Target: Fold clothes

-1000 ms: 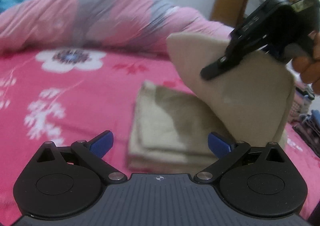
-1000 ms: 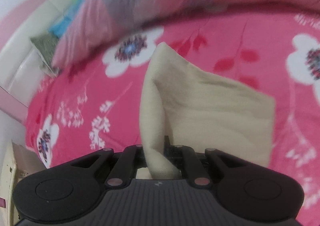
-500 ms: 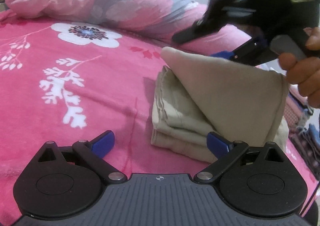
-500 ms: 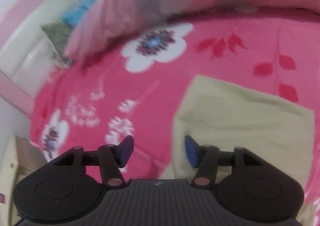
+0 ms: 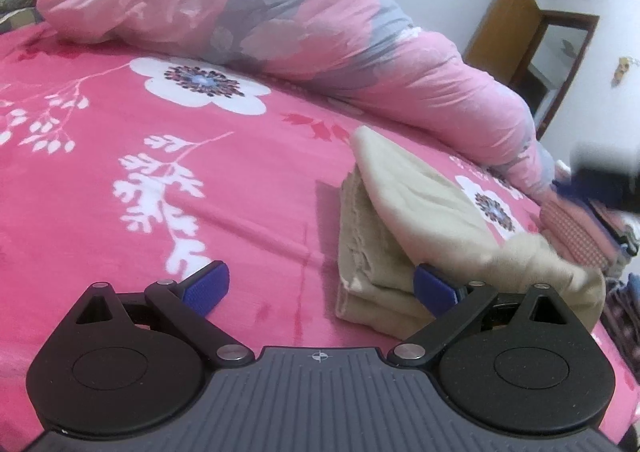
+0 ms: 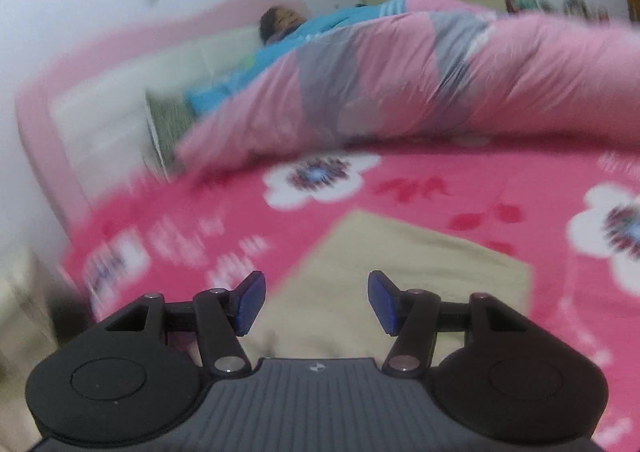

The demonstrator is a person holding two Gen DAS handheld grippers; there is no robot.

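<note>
Right wrist view was smeared by motion blur — bedspread flowers and headboard showed only as streaks. Far right of the left wrist view held a dark blurred shape, cut off by the frame edge; could not identify it with certainty.

The beige garment point(image 5: 404, 228) lay folded on the pink floral bedspread point(image 5: 168, 155), its top layer peaked up rather than flat, near edge partly hidden behind the left gripper's point(image 5: 320, 284) right finger. Left gripper's fingers stood wide apart, nothing between them, the right pad just at the garment's near corner; contact could not be told.

Right gripper point(image 6: 316, 302) fingers were apart — jaws had just been opening — with only the garment's flat top seen beyond the gap, not pinched.

A rolled pink-and-grey quilt point(image 5: 280, 15) lay behind the garment. A person in blue point(image 6: 288, 39) lay beyond it, mostly hidden.
</note>
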